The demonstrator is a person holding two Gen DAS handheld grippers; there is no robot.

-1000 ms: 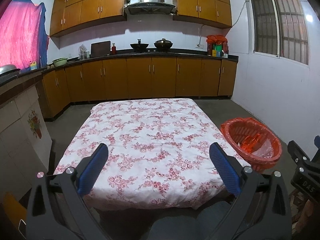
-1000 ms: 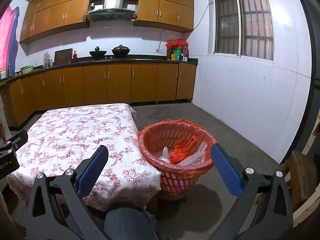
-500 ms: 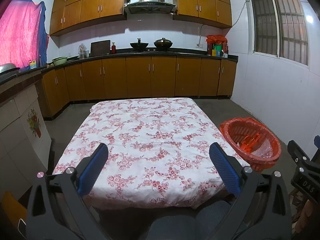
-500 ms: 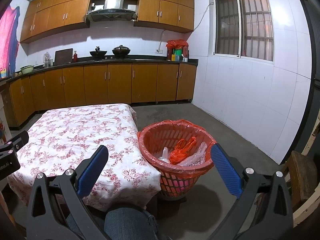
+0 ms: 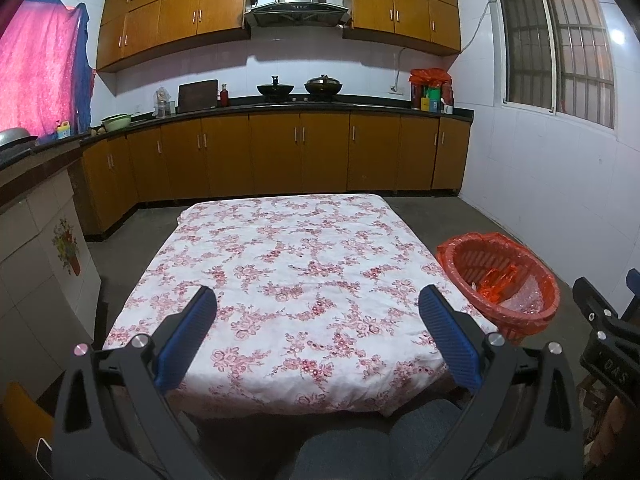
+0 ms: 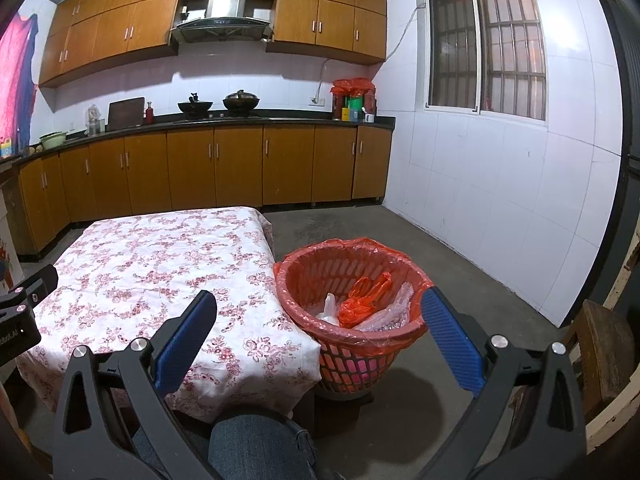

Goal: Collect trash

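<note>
Both grippers held spread wide, nothing between the pads: left gripper point(image 5: 318, 334) over the near edge of the floral-cloth table point(image 5: 304, 248), right gripper point(image 6: 320, 336) in front of the red-lined trash basket point(image 6: 352, 344). Basket sat on the floor touching the table's right corner, holding an orange bag point(image 6: 366, 294) and clear plastic wrap point(image 6: 390, 310). Kitchen counter point(image 5: 280, 106) beyond.

We see the red basket point(image 6: 352, 344) lower centre, upright on the floor (red-lined), holding an orange bag point(image 6: 366, 298) and clear plastic point(image 6: 390, 312).

Both wrist views face kitchen; share table point(image 5: 304, 264), basket point(image 6: 352, 340).
</note>
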